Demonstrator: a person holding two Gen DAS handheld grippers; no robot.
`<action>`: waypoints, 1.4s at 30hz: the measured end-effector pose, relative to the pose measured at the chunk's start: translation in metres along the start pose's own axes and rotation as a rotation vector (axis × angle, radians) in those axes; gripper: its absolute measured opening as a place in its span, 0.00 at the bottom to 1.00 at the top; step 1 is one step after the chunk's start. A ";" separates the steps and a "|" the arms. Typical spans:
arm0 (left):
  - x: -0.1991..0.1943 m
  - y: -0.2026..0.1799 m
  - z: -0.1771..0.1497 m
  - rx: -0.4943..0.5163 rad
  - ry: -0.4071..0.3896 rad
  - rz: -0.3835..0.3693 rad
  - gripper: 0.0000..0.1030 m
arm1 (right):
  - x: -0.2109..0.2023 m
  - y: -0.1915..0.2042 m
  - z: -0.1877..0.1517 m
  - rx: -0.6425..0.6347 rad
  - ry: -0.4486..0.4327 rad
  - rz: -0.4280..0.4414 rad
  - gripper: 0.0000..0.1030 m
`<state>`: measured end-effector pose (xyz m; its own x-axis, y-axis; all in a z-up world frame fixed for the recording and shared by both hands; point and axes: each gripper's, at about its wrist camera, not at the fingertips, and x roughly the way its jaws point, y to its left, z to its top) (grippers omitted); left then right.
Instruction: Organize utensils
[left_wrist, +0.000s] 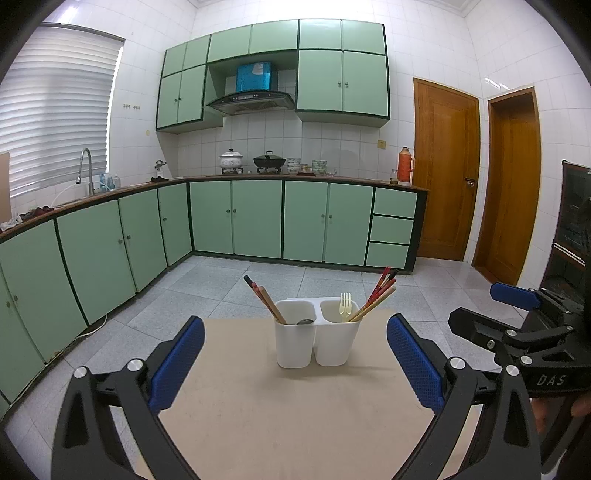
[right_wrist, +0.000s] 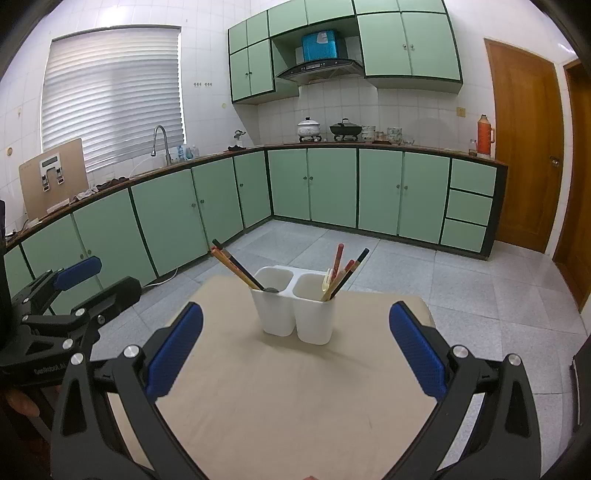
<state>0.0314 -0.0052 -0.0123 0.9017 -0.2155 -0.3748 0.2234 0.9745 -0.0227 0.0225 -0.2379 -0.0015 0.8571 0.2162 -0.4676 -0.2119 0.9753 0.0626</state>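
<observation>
A white two-compartment utensil holder (left_wrist: 317, 343) (right_wrist: 295, 314) stands at the far middle of a beige tabletop (left_wrist: 277, 413) (right_wrist: 277, 398). Its left cup holds dark and wooden chopsticks (left_wrist: 264, 299) (right_wrist: 236, 266) and a grey spoon end (left_wrist: 306, 321). Its right cup holds a cream fork (left_wrist: 345, 302) and red and wooden chopsticks (left_wrist: 376, 295) (right_wrist: 345, 271). My left gripper (left_wrist: 295, 321) (right_wrist: 118, 275) is open and empty, short of the holder. My right gripper (right_wrist: 295, 308) (left_wrist: 474, 304) is also open and empty, level with it on the right.
The table's far edge lies just behind the holder, over a grey tiled floor (left_wrist: 221, 280). Green cabinets (left_wrist: 236, 218) run along the left and back walls. Two wooden doors (left_wrist: 447, 166) are at the right. A hand (right_wrist: 22, 404) holds the left gripper's handle.
</observation>
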 end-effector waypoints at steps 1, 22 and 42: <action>0.000 0.000 0.000 0.000 0.000 0.000 0.94 | 0.000 0.000 0.001 0.000 0.000 0.001 0.95; 0.003 0.001 0.000 0.002 0.008 -0.001 0.94 | 0.002 0.000 0.001 0.003 0.005 0.001 0.95; 0.008 0.000 -0.004 0.003 0.016 0.002 0.94 | 0.005 -0.003 -0.001 0.008 0.011 0.003 0.95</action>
<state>0.0371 -0.0062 -0.0194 0.8961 -0.2121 -0.3898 0.2222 0.9748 -0.0194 0.0272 -0.2401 -0.0048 0.8515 0.2185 -0.4767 -0.2105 0.9750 0.0709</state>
